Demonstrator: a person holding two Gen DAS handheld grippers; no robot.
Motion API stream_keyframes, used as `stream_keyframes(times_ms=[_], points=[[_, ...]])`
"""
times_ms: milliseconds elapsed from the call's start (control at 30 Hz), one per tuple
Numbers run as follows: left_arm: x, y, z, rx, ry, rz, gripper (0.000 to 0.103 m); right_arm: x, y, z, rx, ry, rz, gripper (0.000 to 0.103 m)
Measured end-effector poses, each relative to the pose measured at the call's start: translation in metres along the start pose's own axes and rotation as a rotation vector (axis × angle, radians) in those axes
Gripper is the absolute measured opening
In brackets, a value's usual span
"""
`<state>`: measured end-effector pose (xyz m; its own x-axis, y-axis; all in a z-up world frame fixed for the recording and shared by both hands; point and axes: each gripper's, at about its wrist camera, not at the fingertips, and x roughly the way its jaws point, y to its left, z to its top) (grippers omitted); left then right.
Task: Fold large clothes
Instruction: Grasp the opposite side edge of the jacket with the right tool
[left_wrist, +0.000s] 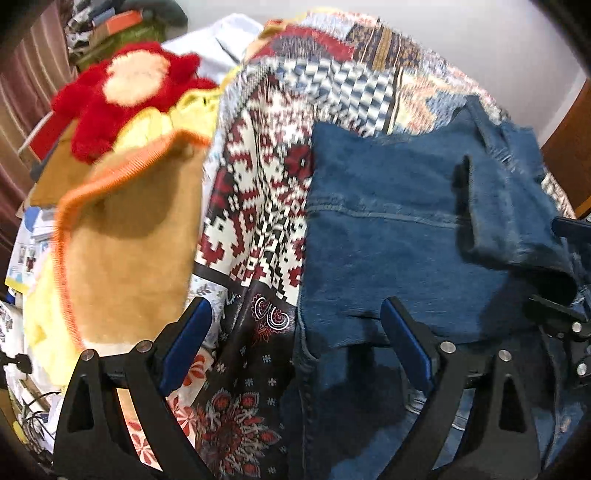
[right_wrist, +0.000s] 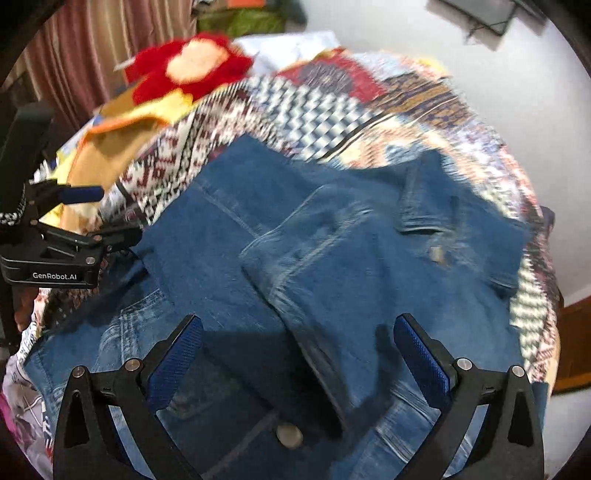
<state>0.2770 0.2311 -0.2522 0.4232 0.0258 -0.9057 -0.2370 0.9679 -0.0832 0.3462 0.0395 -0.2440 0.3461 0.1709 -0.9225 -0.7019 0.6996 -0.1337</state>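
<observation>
A blue denim jacket (left_wrist: 388, 229) (right_wrist: 332, 240) lies on the patterned bedspread, with a sleeve folded across its body. A metal button (right_wrist: 290, 434) shows near its lower edge. My left gripper (left_wrist: 295, 310) hangs open over the jacket's left edge, one finger above the bedspread and the other above the denim, with nothing between the pads. In the right wrist view it appears at the far left as the left gripper (right_wrist: 110, 214). My right gripper (right_wrist: 299, 325) stands open above the folded sleeve, gripping nothing. The right gripper (left_wrist: 557, 267) shows at the left wrist view's right edge.
The patchwork bedspread (left_wrist: 266, 192) (right_wrist: 314, 99) covers the bed. A tan garment with orange trim (left_wrist: 129, 240) and a red plush toy (left_wrist: 122, 92) (right_wrist: 192, 62) lie to the left. A pink curtain (right_wrist: 92, 44) hangs behind, with a white wall (right_wrist: 480, 81) and wooden door (right_wrist: 576, 339) to the right.
</observation>
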Motion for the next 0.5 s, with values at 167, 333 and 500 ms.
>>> stream_keyframes(times_ms=[167, 333, 500], points=[[0.021, -0.015, -0.007, 0.091, 0.002, 0.074, 0.097, 0.041, 0.004, 0.013, -0.023, 0.051, -0.047, 0.092], [0.038, -0.031, -0.015, 0.164, 0.025, 0.086, 0.098, 0.047, 0.007, 0.012, -0.078, 0.001, -0.088, 0.081], [0.039, -0.024, -0.014, 0.12, 0.03, 0.057, 0.1, 0.033, -0.003, 0.011, -0.057, -0.047, -0.063, 0.031]])
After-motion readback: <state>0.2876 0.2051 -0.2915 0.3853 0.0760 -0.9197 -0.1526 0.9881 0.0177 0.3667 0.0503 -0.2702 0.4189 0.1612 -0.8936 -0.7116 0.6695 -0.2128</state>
